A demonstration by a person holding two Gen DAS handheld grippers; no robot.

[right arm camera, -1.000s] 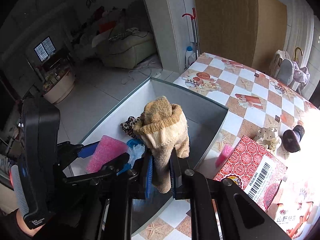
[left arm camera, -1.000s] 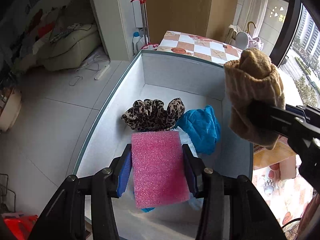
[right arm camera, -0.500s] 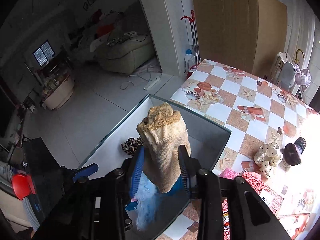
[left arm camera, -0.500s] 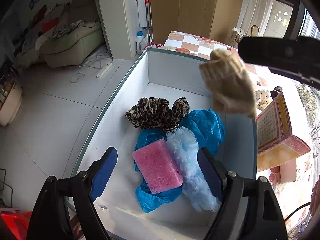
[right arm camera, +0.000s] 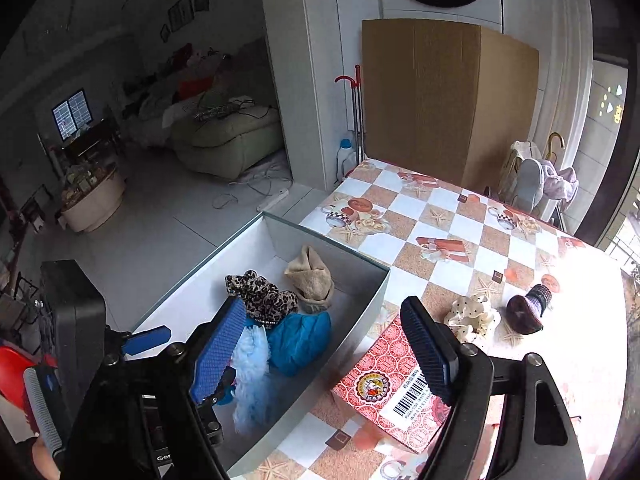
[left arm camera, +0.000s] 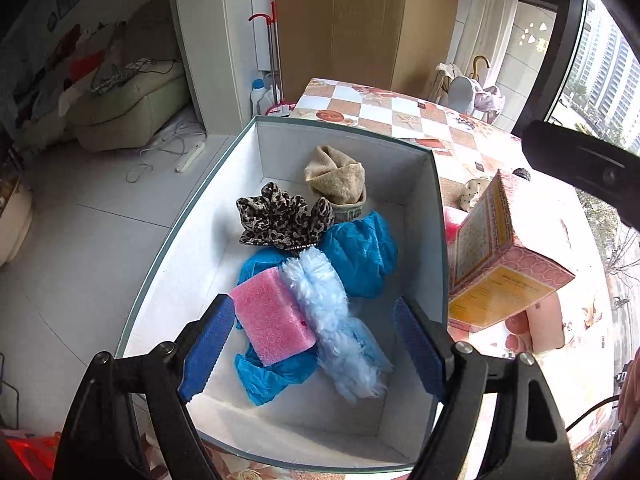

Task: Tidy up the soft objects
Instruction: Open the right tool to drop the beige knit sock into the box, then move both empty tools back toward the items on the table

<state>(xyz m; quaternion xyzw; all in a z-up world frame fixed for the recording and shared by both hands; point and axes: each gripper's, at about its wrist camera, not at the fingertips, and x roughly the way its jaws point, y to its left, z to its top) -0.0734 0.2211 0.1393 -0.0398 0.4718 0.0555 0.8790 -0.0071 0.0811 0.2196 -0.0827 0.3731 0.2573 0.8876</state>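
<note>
Left gripper [left arm camera: 310,342]: jaws wide apart, nothing between the pads; it hangs over the near end of the box, above the pink foam block. Its jaws have just been opening.
Right gripper [right arm camera: 326,346]: jaws wide apart and empty, having just been opening; it hangs over the box's right wall and the table beside it.
Box [left arm camera: 420,216]: open, white inside, grey-green rim, standing at the left edge of the checked table [right arm camera: 448,216].
Tan knit sock [left arm camera: 336,180]: bunched at the box's far end, near the far right corner, touching the scrunchie.
Leopard-print scrunchie [left arm camera: 280,220]: mid-box, just in front of the sock.
Blue plastic covers [left arm camera: 360,252]: crumpled (2 lumps, it seems) along the right wall and under the foam.
Pink foam block [left arm camera: 272,320]: near end, resting on blue plastic.
Pale blue fluffy piece [left arm camera: 324,308]: lying just right of the foam, touching it.
Red patterned carton [right arm camera: 396,380]: on the table against the box's right wall.
Cream dotted scrunchie [right arm camera: 472,316]: on the table beyond the carton.
Dark maroon item [right arm camera: 524,312]: just right of it; cannot tell what it is.
</note>
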